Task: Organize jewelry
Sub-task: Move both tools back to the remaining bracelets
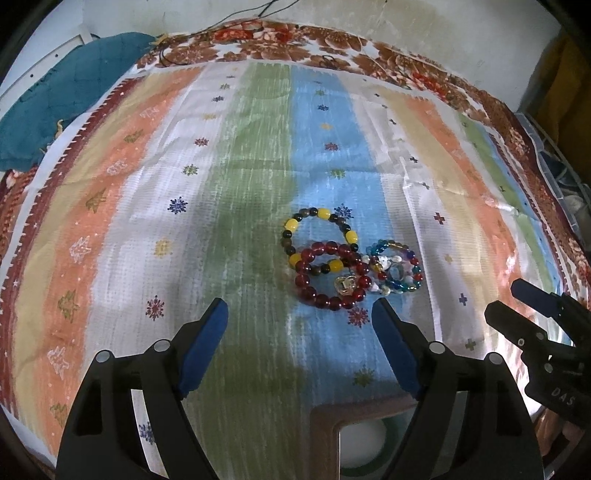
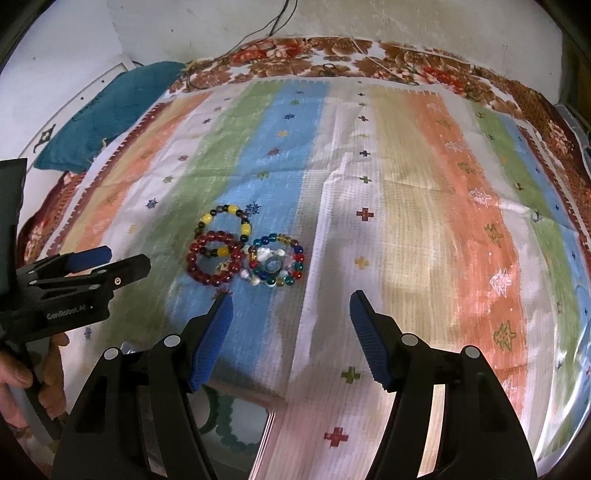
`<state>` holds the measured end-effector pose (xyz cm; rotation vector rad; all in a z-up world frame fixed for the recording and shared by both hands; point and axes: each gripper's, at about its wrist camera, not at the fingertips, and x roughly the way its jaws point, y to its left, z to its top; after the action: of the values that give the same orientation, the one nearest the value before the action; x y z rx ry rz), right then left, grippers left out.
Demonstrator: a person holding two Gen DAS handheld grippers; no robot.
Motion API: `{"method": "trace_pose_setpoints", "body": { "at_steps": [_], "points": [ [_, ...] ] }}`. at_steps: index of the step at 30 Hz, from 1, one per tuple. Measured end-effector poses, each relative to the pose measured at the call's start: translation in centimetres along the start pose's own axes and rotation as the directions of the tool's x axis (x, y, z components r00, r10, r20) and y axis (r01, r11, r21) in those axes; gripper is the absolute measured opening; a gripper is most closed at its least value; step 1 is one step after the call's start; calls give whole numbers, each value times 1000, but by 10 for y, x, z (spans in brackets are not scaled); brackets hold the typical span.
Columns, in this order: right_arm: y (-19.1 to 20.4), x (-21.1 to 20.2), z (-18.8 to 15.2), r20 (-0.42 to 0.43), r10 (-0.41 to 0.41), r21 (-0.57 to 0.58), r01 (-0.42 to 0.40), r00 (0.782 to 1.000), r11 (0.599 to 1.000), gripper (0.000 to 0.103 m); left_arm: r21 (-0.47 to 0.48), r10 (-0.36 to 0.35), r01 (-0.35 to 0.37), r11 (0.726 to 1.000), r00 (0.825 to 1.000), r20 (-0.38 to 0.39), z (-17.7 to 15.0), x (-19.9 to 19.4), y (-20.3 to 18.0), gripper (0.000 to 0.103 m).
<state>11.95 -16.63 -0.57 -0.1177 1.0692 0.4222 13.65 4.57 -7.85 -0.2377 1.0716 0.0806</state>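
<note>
We see a pale, stained wall [image 1: 129, 14] behind a bed covered by a striped cloth of orange, green, blue and white bands [image 1: 236, 155], laid over a brown floral blanket [image 1: 332, 44], with a teal quilted cushion [image 1: 74, 85] at its far left corner. On the blue band three beaded bracelets lie touching: a yellow-and-dark one [image 1: 319, 236], a dark red one [image 1: 332, 275] overlapping it, and a multicoloured glass one [image 1: 397, 267] beside. A brown-rimmed tray [image 1: 325, 421] is cut off at the bottom edge, its contents hard to make out. Our left gripper [image 1: 299, 314] and right gripper [image 2: 291, 306] both hover with fingers spread apart, empty.
</note>
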Motion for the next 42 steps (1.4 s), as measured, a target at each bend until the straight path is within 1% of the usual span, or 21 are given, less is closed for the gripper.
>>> {"method": "trace_pose_setpoints", "body": {
  "at_steps": [2,5,7,11,15,21,24,32,38,41,42],
  "points": [
    [0,4,3,-1,-3,-4,3,1000,1000,66,-6,-4,4,1000,1000,-8,1,4,2,79],
    [-2,10,7,-5,-8,-4,8,1000,1000,66,-37,-48,46,998,998,-31,4,11,6,79],
    [-2,15,9,-14,-6,-5,6,1000,1000,66,-50,-57,55,997,998,-41,4,15,7,79],
    [-2,25,12,-32,-4,-6,4,999,1000,66,-30,-38,36,999,998,-59,5,26,5,79],
    [-2,33,18,-25,-43,-25,42,999,999,66,-26,-45,43,999,996,-75,7,35,5,79],
    [-7,49,25,-41,-35,-5,35,999,999,66,-14,-41,40,999,995,-94,9,45,6,78],
    [-9,58,28,-56,-31,-1,31,998,1000,66,-8,-27,26,1000,995,-98,9,48,8,78],
    [-10,74,34,-55,-45,4,45,997,999,66,10,-35,36,999,993,-114,10,58,6,77],
    [-10,85,39,-64,-54,7,54,997,999,66,13,-34,36,999,990,-137,9,63,5,67],
    [-8,90,40,-70,-62,-6,61,996,998,66,27,-13,17,1000,991,-135,10,67,4,67],
    [-8,92,39,-73,-65,-7,64,995,998,66,31,-9,14,999,991,-137,10,68,4,65]
  ]
}}
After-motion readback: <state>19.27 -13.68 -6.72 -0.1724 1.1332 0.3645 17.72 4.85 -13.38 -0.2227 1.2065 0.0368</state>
